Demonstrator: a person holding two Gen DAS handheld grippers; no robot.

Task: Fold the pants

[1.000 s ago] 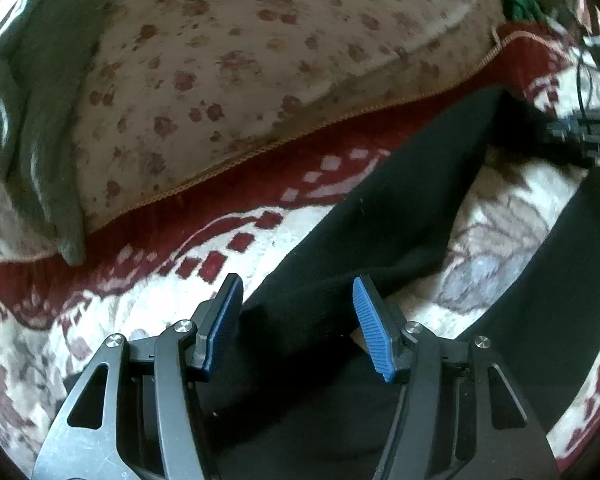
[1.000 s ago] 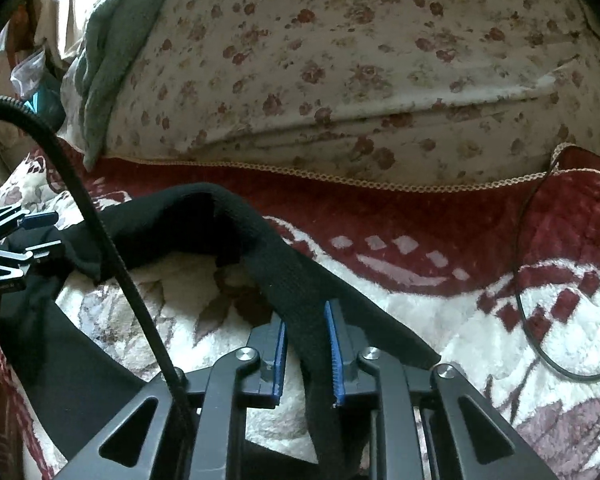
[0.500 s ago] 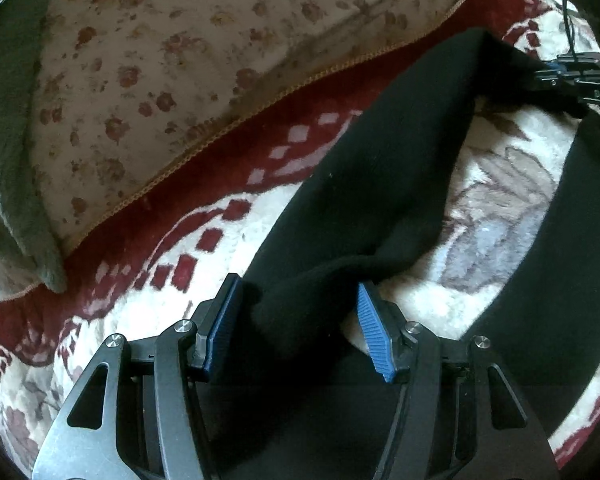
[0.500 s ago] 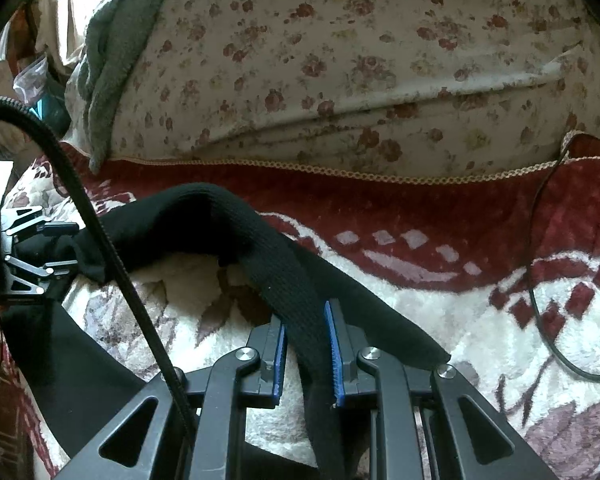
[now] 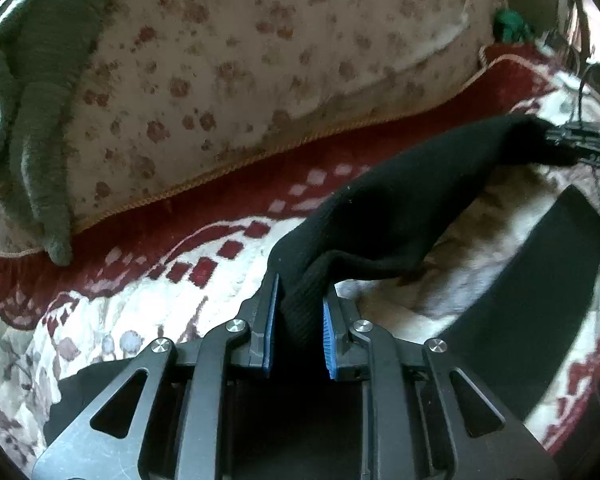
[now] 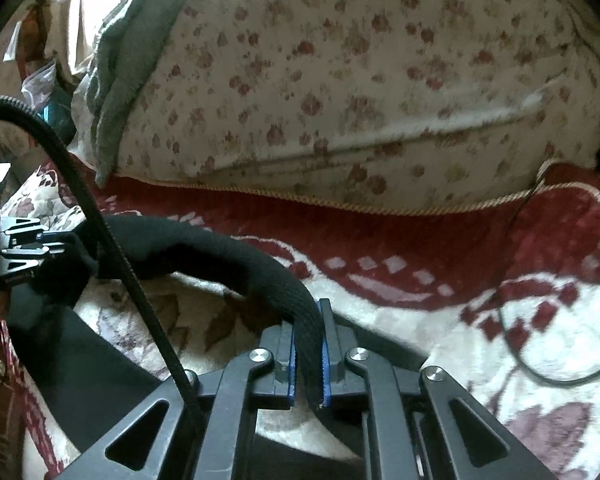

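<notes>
The black pants (image 5: 400, 208) lie on a red and cream patterned blanket (image 5: 148, 304). My left gripper (image 5: 298, 320) is shut on a bunched edge of the pants and holds it lifted off the blanket. My right gripper (image 6: 308, 356) is shut on the other end of the same black band of the pants (image 6: 236, 256), which stretches between the two grippers. The right gripper (image 5: 580, 140) shows at the far right of the left wrist view; the left gripper (image 6: 24, 248) shows at the far left of the right wrist view. The other pant leg (image 5: 540, 320) lies flat.
A large floral cushion (image 6: 360, 100) rises behind the blanket, with a grey-green cloth (image 5: 40, 120) draped over its left side. A thin black cable (image 6: 548, 376) loops on the blanket at the right. A thick black cable (image 6: 100, 232) crosses the right wrist view.
My left gripper has closed on the pants edge and lifted it. The right gripper stays shut on the pants and has risen a little with the band.
</notes>
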